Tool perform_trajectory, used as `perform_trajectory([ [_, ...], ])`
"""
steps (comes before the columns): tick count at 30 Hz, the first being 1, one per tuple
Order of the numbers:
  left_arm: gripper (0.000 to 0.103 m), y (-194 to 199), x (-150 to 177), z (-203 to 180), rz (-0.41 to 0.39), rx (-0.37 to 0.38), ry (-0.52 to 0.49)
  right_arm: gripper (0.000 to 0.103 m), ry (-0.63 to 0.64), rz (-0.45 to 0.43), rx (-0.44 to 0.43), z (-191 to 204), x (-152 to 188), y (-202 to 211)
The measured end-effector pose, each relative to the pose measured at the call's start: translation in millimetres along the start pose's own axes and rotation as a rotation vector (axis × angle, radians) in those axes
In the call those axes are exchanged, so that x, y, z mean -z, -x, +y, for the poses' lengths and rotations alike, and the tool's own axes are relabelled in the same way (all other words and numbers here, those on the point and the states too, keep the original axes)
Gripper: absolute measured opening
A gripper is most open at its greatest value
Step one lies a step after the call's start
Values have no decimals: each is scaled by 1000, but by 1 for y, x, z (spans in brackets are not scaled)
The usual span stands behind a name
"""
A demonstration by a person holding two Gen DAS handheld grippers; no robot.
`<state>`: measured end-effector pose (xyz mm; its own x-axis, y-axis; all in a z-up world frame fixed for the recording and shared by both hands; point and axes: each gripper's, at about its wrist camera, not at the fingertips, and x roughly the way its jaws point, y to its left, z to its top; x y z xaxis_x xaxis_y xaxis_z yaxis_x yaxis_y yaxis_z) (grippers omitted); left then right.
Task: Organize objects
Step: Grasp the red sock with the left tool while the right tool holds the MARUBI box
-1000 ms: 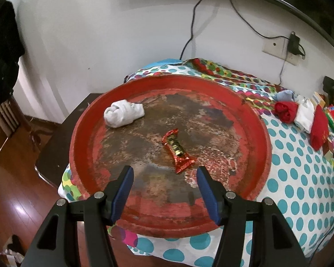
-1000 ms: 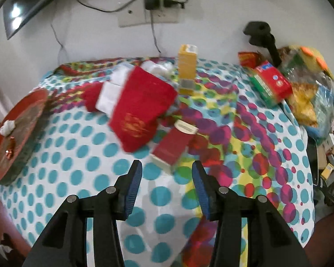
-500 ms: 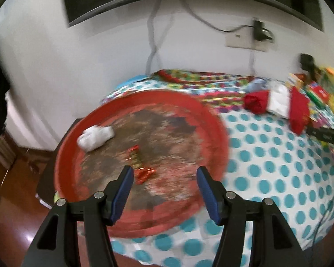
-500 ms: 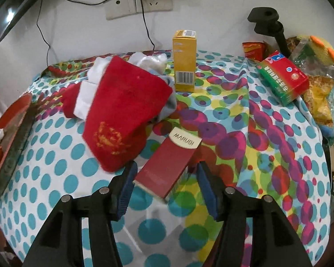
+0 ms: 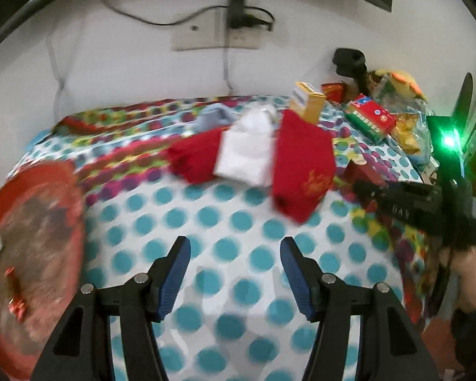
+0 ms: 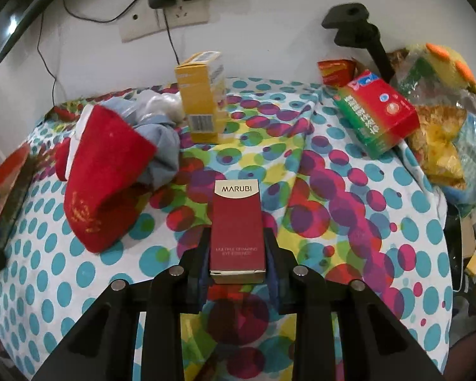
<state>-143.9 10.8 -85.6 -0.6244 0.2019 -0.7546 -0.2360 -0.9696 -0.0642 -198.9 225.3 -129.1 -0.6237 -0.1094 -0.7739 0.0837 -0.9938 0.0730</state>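
the right tongs (image 6: 238, 260) have just been closing and now clamp the red box (image 6: 237, 228) by its long sides, the marubi end pointing away toward the wall. half a second ago the box lay askew between parted jaws; now it sits square in the grip, low over the dotted cloth (image 6: 349, 222) of the bench, whether lifted or resting there cannot be told. the left tongs (image 5: 234, 273) stand wide and empty. they have swung off the red tray (image 5: 35, 222), which a second ago filled their view and now sits at the left edge, and they face the red sock (image 5: 301, 171) and white sock (image 5: 247, 155) heaped mid-bench. judged from this, the box pick is made and its carry comes next, while the left side looks set to take a sock. the yellow box (image 6: 200, 101) and green box (image 6: 377, 117) wait untouched further back.
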Motion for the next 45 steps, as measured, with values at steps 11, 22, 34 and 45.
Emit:
perform_trajectory([
  [11, 61, -55, -44, -45, 37, 22, -60, 31, -42, -4, -61, -5, 0, -1],
  [22, 62, -94, -50, -61, 94, 88, 21, 31, -45, -4, -64, -4, -1, -2],
  [34, 47, -59, -29, -44, 37, 111, 2, 31, -33, -3, -45, -1, -1, -4],
  [45, 47, -31, -17, -42, 18, 65, -59, 31, -4, 3, 1, 11, -2, -6],
])
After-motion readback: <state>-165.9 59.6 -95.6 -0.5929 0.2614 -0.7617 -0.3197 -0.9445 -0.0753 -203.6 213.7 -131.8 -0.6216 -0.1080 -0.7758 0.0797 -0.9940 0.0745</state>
